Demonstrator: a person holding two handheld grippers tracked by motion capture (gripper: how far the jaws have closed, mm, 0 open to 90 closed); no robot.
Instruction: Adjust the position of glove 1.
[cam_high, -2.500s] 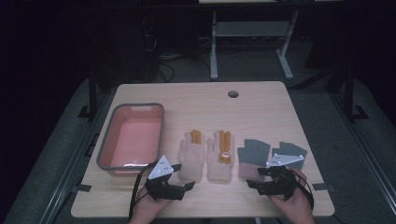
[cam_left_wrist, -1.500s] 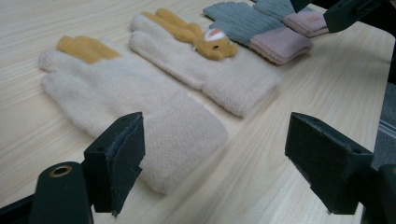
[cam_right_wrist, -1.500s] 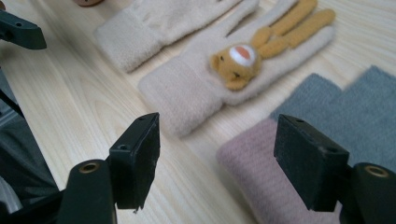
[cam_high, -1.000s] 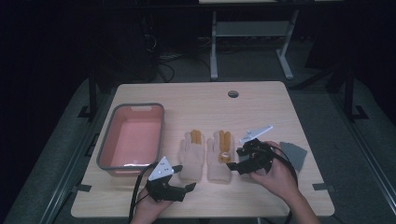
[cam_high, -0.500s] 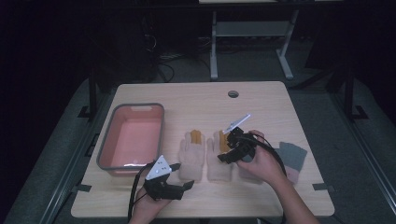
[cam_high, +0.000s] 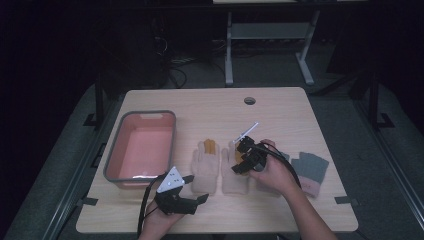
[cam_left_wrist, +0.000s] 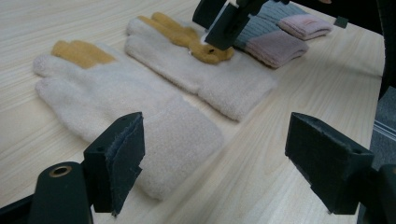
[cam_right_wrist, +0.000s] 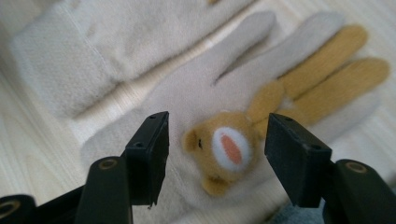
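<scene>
The light wooden table (cam_high: 210, 107) carries, from the person's left, a grey-rimmed pink plastic tub (cam_high: 141, 146), a pair of cream fleece gloves with tan fingers, and a pair of grey-and-pink knitted gloves (cam_high: 310, 170) at the far right. The right-hand cream glove (cam_high: 235, 172), with a small tan bear face (cam_right_wrist: 223, 148) sewn on it, lies flat just beside its twin, the left-hand cream glove (cam_high: 205, 167).

The step in hand looks like the reach for a grasp. The right gripper (cam_high: 242, 157) hangs over the right-hand cream glove, its jaws wide either side of the bear face but just lately narrowing, with nothing pinched between them. The left gripper (cam_high: 196, 189) waits near the table's front edge, jaws wide and empty, pointed at the cuff of the left-hand cream glove.

Next the right gripper probably needs to sink until its pads meet fleece, then pinch (a shallow bite may slip off).
</scene>
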